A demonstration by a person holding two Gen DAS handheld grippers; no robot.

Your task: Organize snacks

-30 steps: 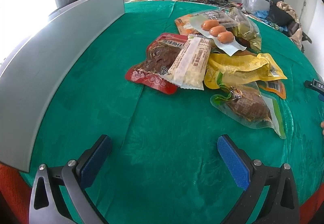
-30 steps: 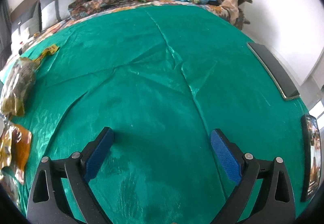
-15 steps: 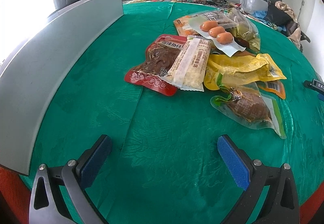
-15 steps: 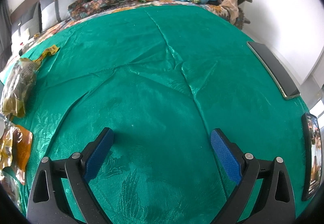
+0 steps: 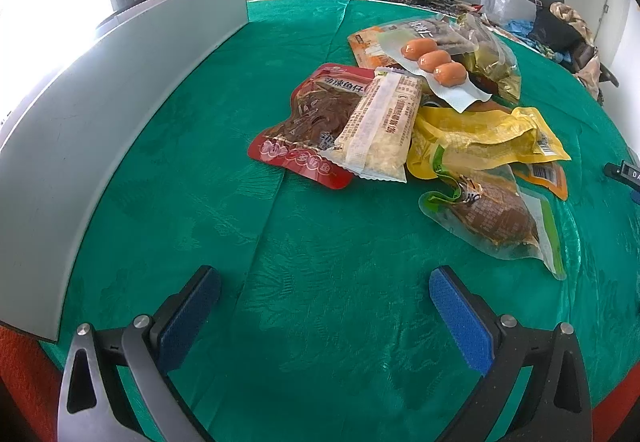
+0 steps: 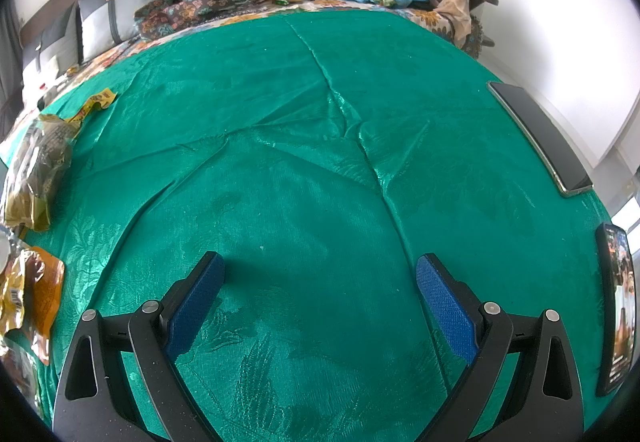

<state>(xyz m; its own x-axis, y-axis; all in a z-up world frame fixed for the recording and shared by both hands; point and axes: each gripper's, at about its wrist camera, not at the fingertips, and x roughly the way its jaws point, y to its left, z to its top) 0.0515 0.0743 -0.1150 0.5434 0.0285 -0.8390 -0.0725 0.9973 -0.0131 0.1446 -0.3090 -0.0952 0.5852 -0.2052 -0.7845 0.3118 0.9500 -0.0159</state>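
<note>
The snack packets lie in a loose heap in the centre right of the left wrist view, on the green cloth [image 5: 192, 170] covering the table. A red packet [image 5: 304, 122] sits at the heap's left edge, with a pale cream packet [image 5: 380, 122] lying across its right side. Right of these is a crumpled yellow packet [image 5: 480, 134], and below it a clear packet with a brown snack [image 5: 496, 218] inside. At the top of the heap, a clear strip holding three orange balls [image 5: 434, 60] rests on other packets.

A long grey panel [image 5: 100, 130] runs along the left of that frame. The left hand-held gripper [image 5: 324, 306] hovers at lower centre, its blue pads spread wide and empty, short of the heap.

In the right wrist view, the right hand-held gripper [image 6: 320, 290] is likewise spread apart with nothing between its pads, over bare cloth. A few packets show at the left edge, including an olive-gold packet [image 6: 36, 170]. Two phones [image 6: 540, 138] lie at the right edge.
</note>
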